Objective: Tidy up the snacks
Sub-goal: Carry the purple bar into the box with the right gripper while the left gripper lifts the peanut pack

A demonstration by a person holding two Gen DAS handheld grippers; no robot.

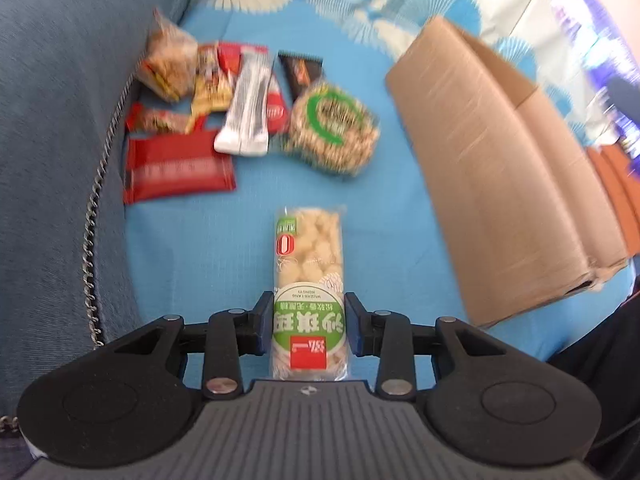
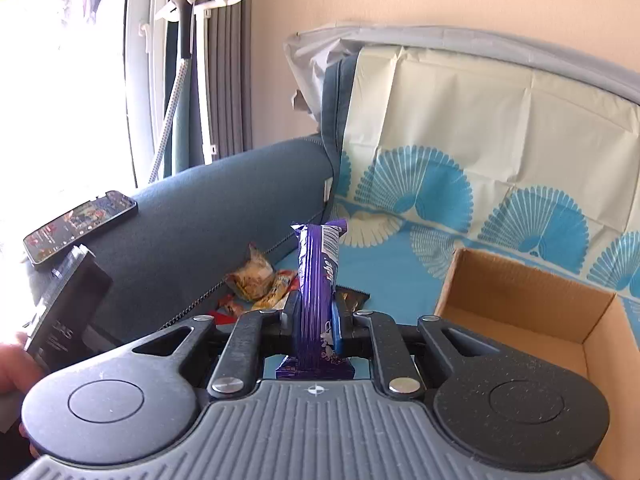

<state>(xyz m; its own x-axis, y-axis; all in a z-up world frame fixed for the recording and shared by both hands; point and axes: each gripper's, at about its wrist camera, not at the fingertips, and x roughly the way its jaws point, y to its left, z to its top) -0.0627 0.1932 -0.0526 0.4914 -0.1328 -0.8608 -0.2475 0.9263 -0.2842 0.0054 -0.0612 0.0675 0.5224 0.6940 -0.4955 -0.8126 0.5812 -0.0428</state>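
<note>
In the left wrist view my left gripper (image 1: 308, 326) is shut on a long clear packet of pale puffed snack with a green label (image 1: 309, 280), held over the blue cloth. A heap of snacks (image 1: 240, 108) lies further off: a red packet (image 1: 176, 170), a white bar (image 1: 248, 108), a round green-labelled packet (image 1: 334, 130). In the right wrist view my right gripper (image 2: 316, 320) is shut on a purple wrapped bar (image 2: 318, 280), held upright. The open cardboard box (image 2: 520, 312) is just to its right; it also shows in the left wrist view (image 1: 500, 184).
A blue sofa arm (image 2: 220, 232) carries a phone (image 2: 80, 224) on the left. The left gripper's dark body (image 2: 64, 320) and a hand are at the left edge. A metal chain (image 1: 96, 200) runs along the cushion. Patterned cloth (image 2: 480, 140) covers the backrest.
</note>
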